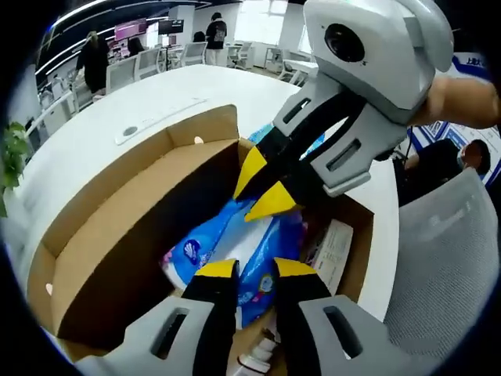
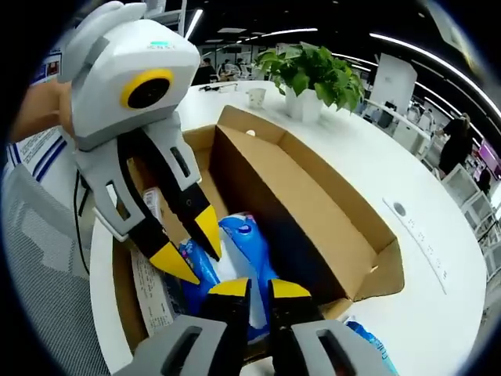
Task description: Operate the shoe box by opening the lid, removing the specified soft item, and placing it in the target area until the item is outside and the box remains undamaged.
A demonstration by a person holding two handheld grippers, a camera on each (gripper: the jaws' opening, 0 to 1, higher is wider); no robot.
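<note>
Blue and white plastic, a soft pack, lies down in the open shoe box, and both tools are poised right over it. In the left gripper view the left gripper rises at 6 o'clock with its yellow tips a narrow gap apart, hanging just above the pack and closed on nothing. The right gripper comes in from 1 o'clock, tips parted a little, pointing down into the same spot. From the right gripper view the picture is mirrored: right gripper at 6 o'clock, tips slightly apart over the soft pack, left gripper reaching in from 10 o'clock.

I'd judge the grab is the step in hand. To do it well, one tool should pinch a loose fold of the wrapper near its upper edge and lift straight up, while the other steadies the shoe box wall so the cardboard does not drag or tear.

A paper leaflet lies alongside the pack at 4 o'clock and could come up with it. The raised lid flap stands at 12 o'clock, crowding that side. Beyond, on the white table, sit a small cup and a potted plant; a grey chair stands close at 4 o'clock. People stand far off among the desks.
</note>
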